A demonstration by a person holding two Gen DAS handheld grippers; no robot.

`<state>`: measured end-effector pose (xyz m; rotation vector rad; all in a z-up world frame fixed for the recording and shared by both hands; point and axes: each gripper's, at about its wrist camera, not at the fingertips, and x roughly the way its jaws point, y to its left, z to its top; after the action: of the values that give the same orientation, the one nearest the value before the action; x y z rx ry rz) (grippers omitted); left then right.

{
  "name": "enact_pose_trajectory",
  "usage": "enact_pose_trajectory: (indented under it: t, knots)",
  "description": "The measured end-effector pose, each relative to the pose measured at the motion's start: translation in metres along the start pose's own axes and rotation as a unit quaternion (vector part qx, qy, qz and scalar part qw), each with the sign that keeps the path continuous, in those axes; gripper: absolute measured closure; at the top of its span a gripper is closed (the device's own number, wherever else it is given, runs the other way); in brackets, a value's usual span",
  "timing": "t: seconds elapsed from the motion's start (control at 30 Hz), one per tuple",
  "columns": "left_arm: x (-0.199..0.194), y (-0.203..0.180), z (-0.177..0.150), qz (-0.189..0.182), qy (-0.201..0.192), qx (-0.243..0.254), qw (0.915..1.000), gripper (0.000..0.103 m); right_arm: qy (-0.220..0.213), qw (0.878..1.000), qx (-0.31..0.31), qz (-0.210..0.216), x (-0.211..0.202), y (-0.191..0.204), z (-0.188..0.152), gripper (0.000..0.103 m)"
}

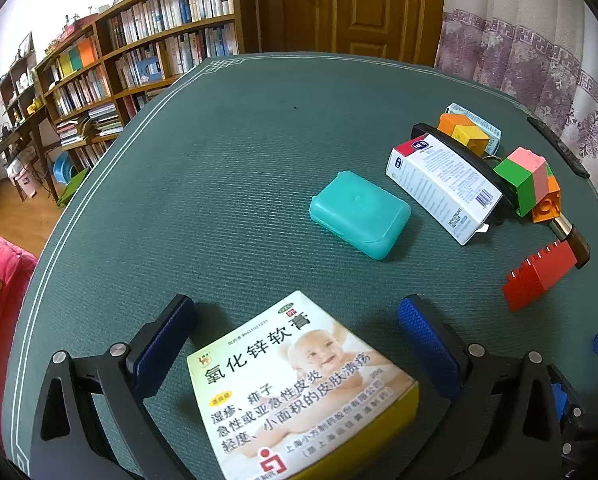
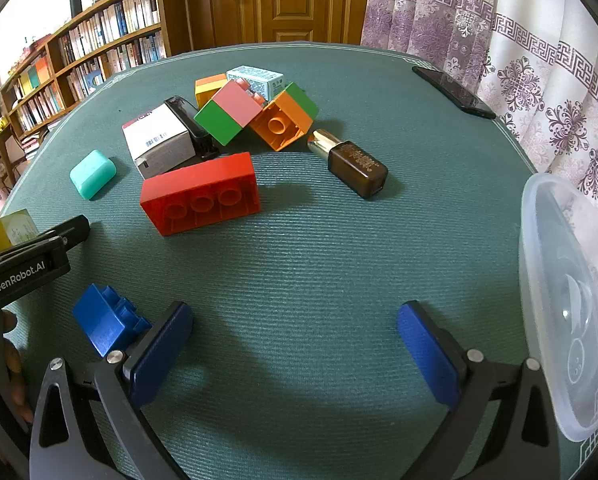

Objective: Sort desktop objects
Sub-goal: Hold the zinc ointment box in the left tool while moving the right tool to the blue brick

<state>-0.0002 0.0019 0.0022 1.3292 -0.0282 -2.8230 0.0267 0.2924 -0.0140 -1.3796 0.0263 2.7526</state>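
Observation:
My left gripper [image 1: 297, 336] is open, its fingers on either side of a yellow-edged ointment box with a baby picture [image 1: 299, 388] lying on the green table mat [image 1: 219, 184]; no pad touches it. A teal case [image 1: 359, 214], a white carton [image 1: 443, 186], stacked toy bricks [image 1: 527, 180] and a red brick [image 1: 537, 276] lie further right. My right gripper [image 2: 295, 340] is open and empty above bare mat. Ahead of it lie the red brick [image 2: 201, 194], a brown bottle [image 2: 353, 162], the brick pile [image 2: 255, 114], the white carton [image 2: 159, 140] and the teal case [image 2: 93, 173]. A blue brick [image 2: 105, 322] lies beside its left finger.
A clear plastic tub [image 2: 567, 300] stands at the right edge of the right wrist view. A black phone [image 2: 453, 92] lies at the far right of the table. The left gripper's body [image 2: 27, 264] reaches in from the left. Bookshelves, a door and a curtain stand behind the table.

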Motion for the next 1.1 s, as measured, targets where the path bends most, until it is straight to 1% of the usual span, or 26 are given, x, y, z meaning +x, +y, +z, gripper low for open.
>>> enact_pose_trajectory:
  t: [0.87, 1.1]
  knots:
    - [-0.0004, 0.0032, 0.0007, -0.007, 0.002, -0.003, 1.0, 0.0, 0.0, 1.0, 0.0, 0.0, -0.0005, -0.0011, -0.0003, 0.0]
    - [-0.0024, 0.006, 0.0029, -0.02, 0.003, 0.001, 0.9998, 0.0, 0.0, 1.0, -0.01, 0.023, -0.0003, -0.0066, 0.0005, 0.0]
